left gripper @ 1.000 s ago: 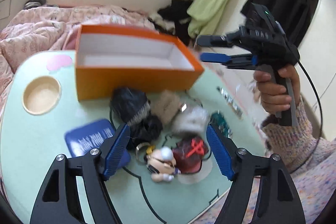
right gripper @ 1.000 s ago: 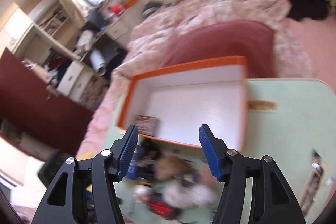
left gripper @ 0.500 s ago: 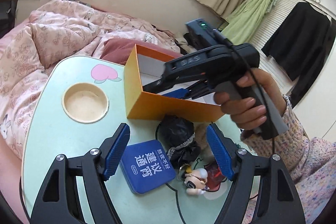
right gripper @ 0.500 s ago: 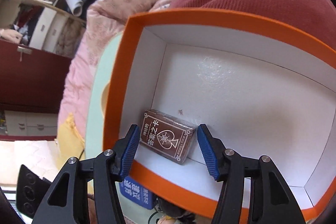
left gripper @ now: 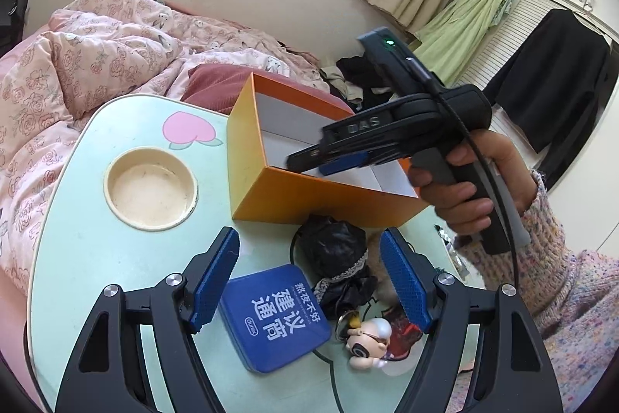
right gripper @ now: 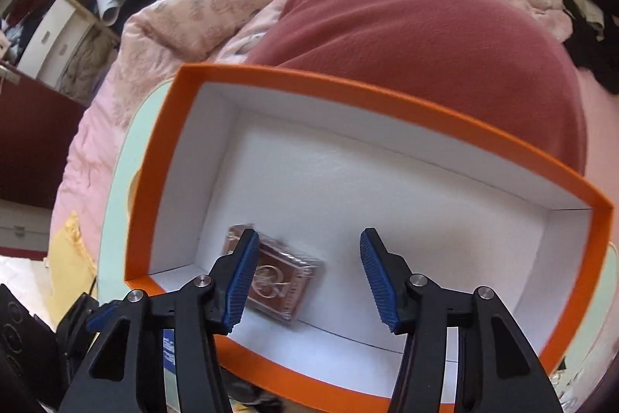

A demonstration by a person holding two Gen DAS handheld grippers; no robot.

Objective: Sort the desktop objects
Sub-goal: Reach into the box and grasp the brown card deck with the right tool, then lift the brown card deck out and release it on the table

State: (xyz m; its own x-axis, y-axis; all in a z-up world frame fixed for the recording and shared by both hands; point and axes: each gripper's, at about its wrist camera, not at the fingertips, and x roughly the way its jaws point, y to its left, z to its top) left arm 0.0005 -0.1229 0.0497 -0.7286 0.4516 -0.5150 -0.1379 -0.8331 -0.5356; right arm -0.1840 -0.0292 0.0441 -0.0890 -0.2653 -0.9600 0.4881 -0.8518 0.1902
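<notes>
Left wrist view: looks forward and slightly down from low over the table (left gripper: pixel 77 239), facing the bed and window; near the clutter.
Right wrist view: looks steeply down from close above into the orange box (right gripper: pixel 348 88).
Shared: the orange box (left gripper: pixel 271 196), the table edge, the pink bedding.
Cross-sight: the right gripper (left gripper: pixel 329 161) shows in the left wrist view.

Left tool (left gripper: pixel 309 273): black skeletal arms, lower frame; silver screws at the pivots; blue ribbed pads (left gripper: pixel 214 275).

Right tool (right gripper: pixel 305 275): same black arms, silver screws, blue ribbed pads (right gripper: pixel 240 281). From the left wrist view: black body lettered "DAS", green indicator light, black cable, grey handle.

Right hand (left gripper: pixel 464 188), right of frame: knitted sleeve (left gripper: pixel 561 281), pale pink with multicoloured flecks.
</notes>
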